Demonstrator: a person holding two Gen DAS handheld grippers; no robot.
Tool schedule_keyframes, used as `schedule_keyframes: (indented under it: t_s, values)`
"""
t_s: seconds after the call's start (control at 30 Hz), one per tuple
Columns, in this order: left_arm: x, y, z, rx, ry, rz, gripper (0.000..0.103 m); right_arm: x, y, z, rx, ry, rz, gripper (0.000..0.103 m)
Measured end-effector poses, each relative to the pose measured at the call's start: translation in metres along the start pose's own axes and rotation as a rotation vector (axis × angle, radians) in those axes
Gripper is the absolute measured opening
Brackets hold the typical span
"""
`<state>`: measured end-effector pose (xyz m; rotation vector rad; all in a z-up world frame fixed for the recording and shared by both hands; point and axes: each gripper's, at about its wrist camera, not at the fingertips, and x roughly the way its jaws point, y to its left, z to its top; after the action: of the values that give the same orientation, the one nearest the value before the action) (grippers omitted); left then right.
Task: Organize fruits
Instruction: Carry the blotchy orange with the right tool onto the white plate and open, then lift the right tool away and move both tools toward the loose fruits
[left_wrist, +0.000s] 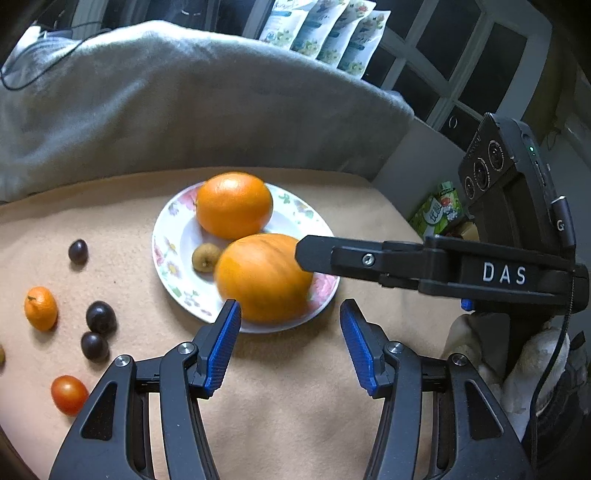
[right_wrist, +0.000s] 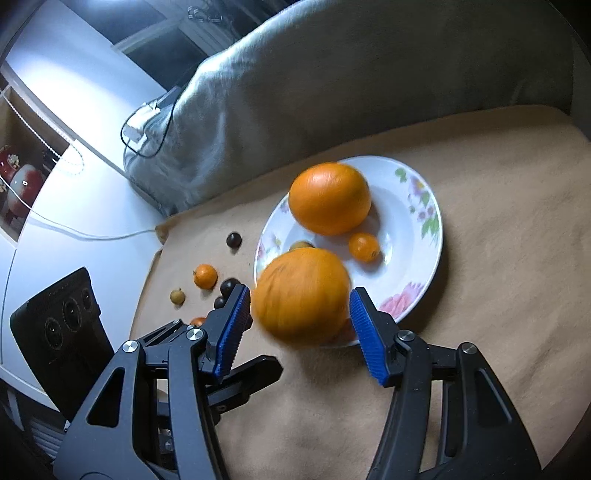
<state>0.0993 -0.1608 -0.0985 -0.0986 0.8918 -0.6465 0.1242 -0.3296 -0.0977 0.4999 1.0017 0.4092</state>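
With two big oranges already on the flowered plate (left_wrist: 162, 236), I judge the job to be midway: large fruit is going in first and the small pieces come after. The near orange (right_wrist: 301, 273) sits at the plate's front edge, partly over the rim, just in front of the far orange (left_wrist: 233, 205). A small brown fruit (left_wrist: 204, 257) lies between them, and the right wrist view also shows a small orange fruit (right_wrist: 364, 246) in the plate's well. The right gripper (right_wrist: 299, 299) has its jaws about halfway apart, straddling the near orange. Both blue pads (right_wrist: 236, 325) meet the fruit's outline, but the orange is smeared in both views, so I cannot tell whether the jaws are clamped on it or merely flank it. The left gripper (left_wrist: 290, 314) hangs just short of the plate with its jaws apart and nothing between them. One pad tip overlaps the orange's lower edge in the left wrist view only. Loose on the beige cloth (left_wrist: 295, 406), left of the plate, are several dark round fruits (left_wrist: 100, 316), a small mandarin (left_wrist: 40, 308) and a cherry tomato (left_wrist: 69, 394). The next move, as I read it, calls for leaving the near orange settled fully inside the rim so it cannot roll off. After that the free left jaws must narrow considerably to pick up the small fruit.
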Motion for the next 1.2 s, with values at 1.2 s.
schedule_keyframes:
  t_s: [1.2]
  values:
    - [-0.087,0.065,-0.042,0.007,-0.111,0.217,0.059,-0.024,0.055,-0.032,-0.219,-0.133,0.010,0.081]
